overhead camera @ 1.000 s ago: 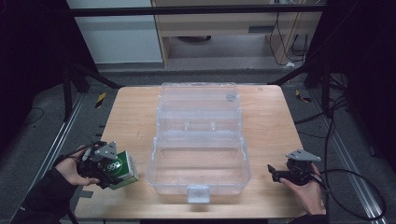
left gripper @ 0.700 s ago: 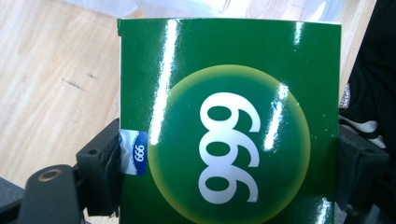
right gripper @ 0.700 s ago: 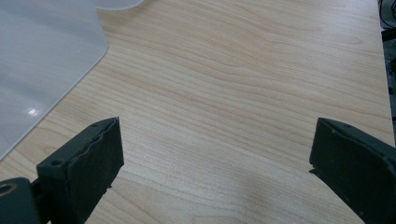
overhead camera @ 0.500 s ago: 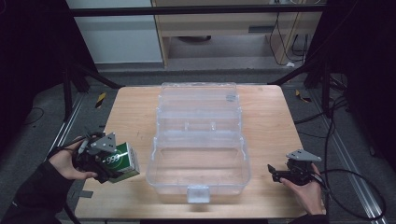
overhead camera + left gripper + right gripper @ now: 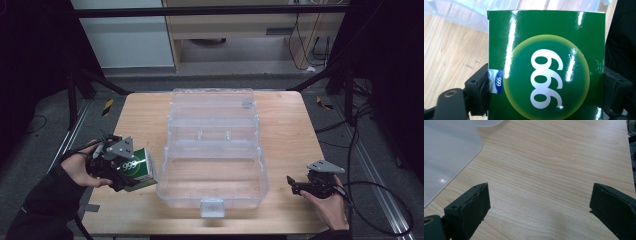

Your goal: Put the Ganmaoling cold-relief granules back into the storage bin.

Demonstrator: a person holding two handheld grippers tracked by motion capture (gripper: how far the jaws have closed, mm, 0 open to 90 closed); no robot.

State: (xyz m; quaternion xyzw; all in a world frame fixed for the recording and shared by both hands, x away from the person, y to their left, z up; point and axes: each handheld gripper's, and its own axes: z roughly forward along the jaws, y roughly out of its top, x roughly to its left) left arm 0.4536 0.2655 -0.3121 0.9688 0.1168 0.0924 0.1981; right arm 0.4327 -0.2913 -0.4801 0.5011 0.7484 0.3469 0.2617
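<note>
Left gripper [image 5: 131, 172] is clamped on a green box [image 5: 136, 169] marked 999, both pads pressing its sides, held just left of the clear plastic case [image 5: 215, 187] over the table's [image 5: 285, 125] near-left corner. Right gripper [image 5: 295, 183] sits by the near-right edge, jaws wide apart with nothing between them, bare wood below. Case lies open mid-table, lid [image 5: 212, 107] folded back on the far side

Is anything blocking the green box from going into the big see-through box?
Nothing visible does. The left gripper holds the green box just left of the clear bin, which is open on top, with bare table between.
</note>
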